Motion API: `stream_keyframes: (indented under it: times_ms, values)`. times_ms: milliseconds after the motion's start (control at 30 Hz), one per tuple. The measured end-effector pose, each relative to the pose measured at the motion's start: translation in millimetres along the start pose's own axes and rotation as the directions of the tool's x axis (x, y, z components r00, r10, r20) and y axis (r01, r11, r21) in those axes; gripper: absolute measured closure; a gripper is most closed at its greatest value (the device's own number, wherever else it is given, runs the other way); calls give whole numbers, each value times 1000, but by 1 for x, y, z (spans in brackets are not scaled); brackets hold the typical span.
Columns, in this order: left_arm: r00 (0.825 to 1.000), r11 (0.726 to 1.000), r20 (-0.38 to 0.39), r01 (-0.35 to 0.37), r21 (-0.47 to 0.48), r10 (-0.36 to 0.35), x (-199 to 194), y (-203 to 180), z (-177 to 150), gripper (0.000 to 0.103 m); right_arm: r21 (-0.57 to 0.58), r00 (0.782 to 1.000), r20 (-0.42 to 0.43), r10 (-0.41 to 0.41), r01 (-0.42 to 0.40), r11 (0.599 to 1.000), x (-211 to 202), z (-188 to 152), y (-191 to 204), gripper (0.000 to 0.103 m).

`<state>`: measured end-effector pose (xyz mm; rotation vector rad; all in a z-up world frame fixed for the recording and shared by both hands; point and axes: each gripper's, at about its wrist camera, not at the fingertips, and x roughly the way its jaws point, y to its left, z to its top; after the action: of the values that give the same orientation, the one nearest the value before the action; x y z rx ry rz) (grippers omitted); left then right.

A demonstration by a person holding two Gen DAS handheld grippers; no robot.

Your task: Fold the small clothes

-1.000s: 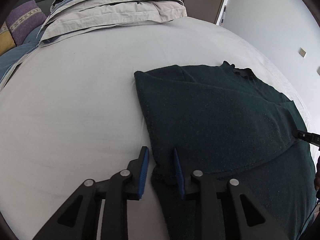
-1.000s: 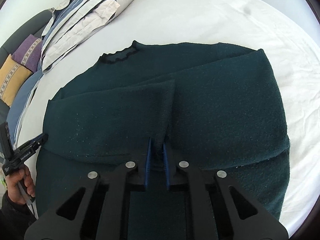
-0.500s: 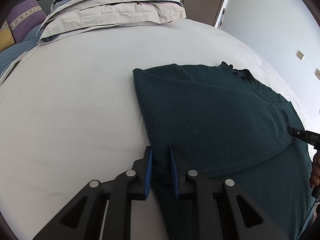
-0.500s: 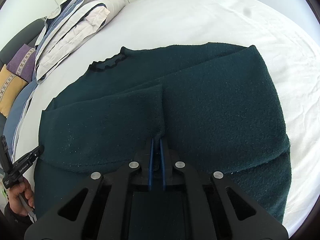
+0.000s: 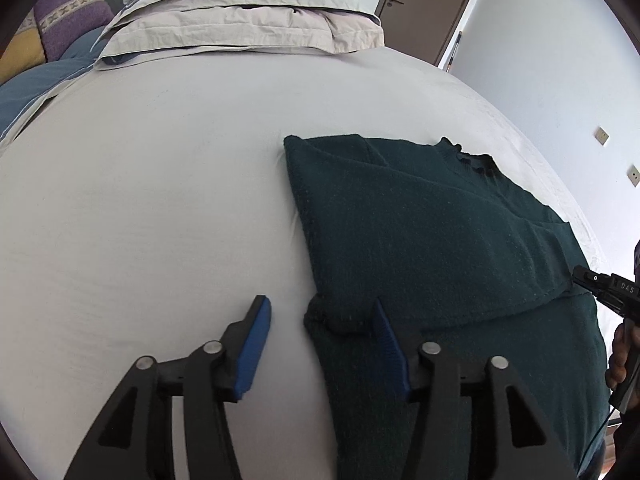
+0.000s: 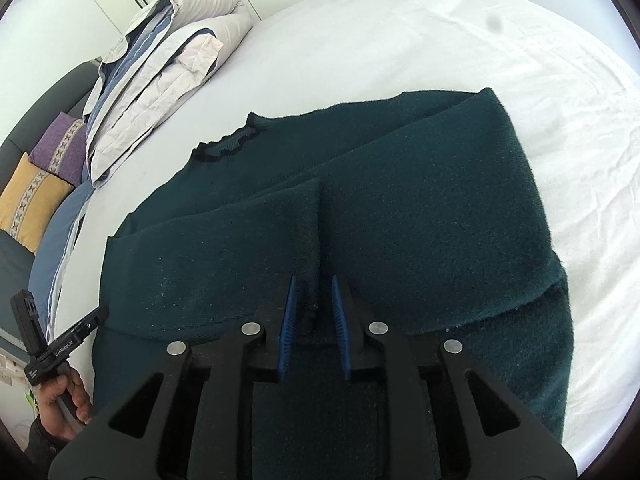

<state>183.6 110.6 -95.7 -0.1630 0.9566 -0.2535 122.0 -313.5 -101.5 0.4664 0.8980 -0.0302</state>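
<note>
A dark green sweater [image 5: 432, 232] lies flat on the white bed, both sleeves folded in across its front, neckline at the far end. In the right wrist view the sweater [image 6: 420, 216] shows the two sleeve cuffs meeting at the middle. My left gripper [image 5: 320, 312] is open at the sweater's left edge, astride a bunched cuff on the cloth. My right gripper [image 6: 314, 300] is open over the sleeve cuffs at the middle, with fabric lying between the blue pads, not pinched.
Folded duvets and pillows [image 5: 240, 12] are stacked at the head of the bed [image 5: 140, 200]. Purple and yellow cushions [image 6: 44, 176] lie on a grey sofa to the left. A door [image 5: 424, 4] stands beyond the bed.
Both grippers have opened and let go of the sleeve cuffs they were pinching half a second ago. The cuffs now rest on the sweater.
</note>
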Motion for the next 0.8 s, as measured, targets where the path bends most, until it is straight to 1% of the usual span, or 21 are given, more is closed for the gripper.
stream_keyframes:
  times_ms: [33, 67, 100, 133, 200, 267, 300, 367, 500, 567, 633, 667, 800]
  values:
    - [1000, 1000, 2, 11, 3, -11, -9, 0, -7, 45, -2, 1000, 17, 21, -21, 1000, -10, -3, 0, 76]
    - [1000, 1000, 0, 21, 1, -21, -18, -1, -15, 42, -4, 998, 37, 42, -42, 999, -21, -8, 1, 71]
    - [999, 999, -7, 32, -4, -32, -27, 0, -25, 41, -4, 997, 59, 54, -54, 999, -32, -13, 1, 57]
    - [999, 999, -14, 48, -5, -48, -36, 0, -35, 40, -4, 994, 93, 62, -62, 998, -46, -20, 2, 50]
    - [997, 997, -26, 76, -18, -76, -56, 3, -59, 40, -30, 988, 143, 61, -57, 998, -73, -36, 6, 49]
    - [994, 992, -34, 104, -70, -107, -74, 9, -83, 37, -59, 983, 179, 42, -32, 998, -98, -56, 9, 48]
    - [990, 986, -47, 130, -105, -136, -82, 13, -97, 37, -70, 979, 199, 46, -33, 997, -111, -67, 10, 48]
    - [982, 977, -80, 162, -135, -174, -93, 14, -124, 37, -98, 972, 231, 46, -24, 995, -134, -88, 11, 48]
    - [979, 982, -105, 164, -89, -173, -120, 4, -164, 37, -114, 966, 258, 27, 3, 994, -172, -127, 4, 41]
    - [975, 980, -121, 178, -93, -189, -129, 1, -177, 37, -88, 969, 246, 27, -5, 996, -187, -144, -7, 40]
    - [968, 974, -137, 193, -122, -209, -134, -1, -189, 37, -66, 978, 203, 50, -37, 997, -199, -162, -20, 40]
    - [962, 967, -146, 210, -142, -230, -135, -1, -195, 38, -58, 981, 185, 59, -49, 997, -203, -170, -24, 40]
    - [943, 951, -185, 244, -189, -278, -131, -4, -218, 39, -48, 988, 152, 43, -36, 998, -215, -197, -40, 40]
